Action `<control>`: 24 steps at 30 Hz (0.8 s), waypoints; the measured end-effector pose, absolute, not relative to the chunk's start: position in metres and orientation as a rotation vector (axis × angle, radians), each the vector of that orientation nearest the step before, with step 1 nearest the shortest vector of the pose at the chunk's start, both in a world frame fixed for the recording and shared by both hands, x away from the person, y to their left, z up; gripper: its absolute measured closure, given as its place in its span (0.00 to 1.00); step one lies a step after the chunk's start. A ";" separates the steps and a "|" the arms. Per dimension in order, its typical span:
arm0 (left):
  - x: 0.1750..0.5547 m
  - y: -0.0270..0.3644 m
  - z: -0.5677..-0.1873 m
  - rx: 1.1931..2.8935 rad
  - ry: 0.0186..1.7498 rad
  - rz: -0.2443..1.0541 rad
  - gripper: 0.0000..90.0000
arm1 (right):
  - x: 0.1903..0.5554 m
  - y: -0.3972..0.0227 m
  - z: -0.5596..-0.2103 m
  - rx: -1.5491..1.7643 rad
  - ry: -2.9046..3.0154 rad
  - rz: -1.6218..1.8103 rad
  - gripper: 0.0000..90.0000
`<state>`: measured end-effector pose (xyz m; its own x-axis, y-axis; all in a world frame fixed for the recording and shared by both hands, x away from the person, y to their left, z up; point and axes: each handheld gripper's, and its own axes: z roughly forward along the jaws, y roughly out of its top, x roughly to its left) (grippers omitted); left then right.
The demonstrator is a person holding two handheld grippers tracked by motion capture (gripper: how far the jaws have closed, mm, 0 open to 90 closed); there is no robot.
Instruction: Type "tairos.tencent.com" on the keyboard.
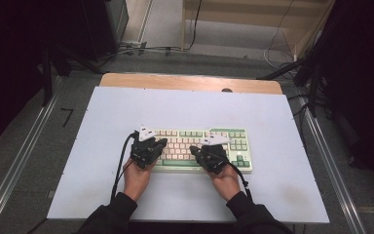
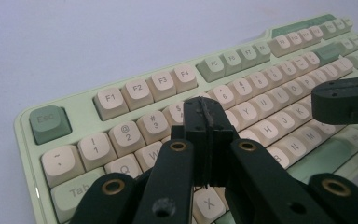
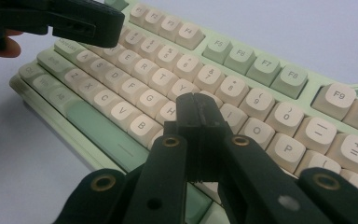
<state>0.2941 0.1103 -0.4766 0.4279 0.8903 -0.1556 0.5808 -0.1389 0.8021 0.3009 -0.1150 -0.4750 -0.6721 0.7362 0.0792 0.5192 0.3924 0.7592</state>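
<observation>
Keyboard (image 1: 202, 148) lies mid-surface (image 1: 102, 161), with left gripper (image 2: 205, 122) and right gripper (image 3: 199, 112) poised over its keys (jaws pressed together, empty); press one key squarely, tips vertical, avoiding neighbours.

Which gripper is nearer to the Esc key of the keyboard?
Left. The left gripper, jaws shut, hovers over the keyboard's left end, just right of the Esc key. The right gripper, also shut, is over the middle letter keys, farther from it.
</observation>
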 end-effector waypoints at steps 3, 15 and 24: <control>0.295 0.111 -0.478 1.841 1.263 0.460 1.00 | 0.301 -0.115 -0.475 1.102 2.385 1.152 0.97; 0.304 0.109 -0.486 1.858 1.299 0.448 1.00 | 0.301 -0.114 -0.476 1.095 2.388 1.144 0.97; 0.306 0.106 -0.487 1.879 1.302 0.457 1.00 | 0.301 -0.114 -0.476 1.094 2.387 1.143 0.97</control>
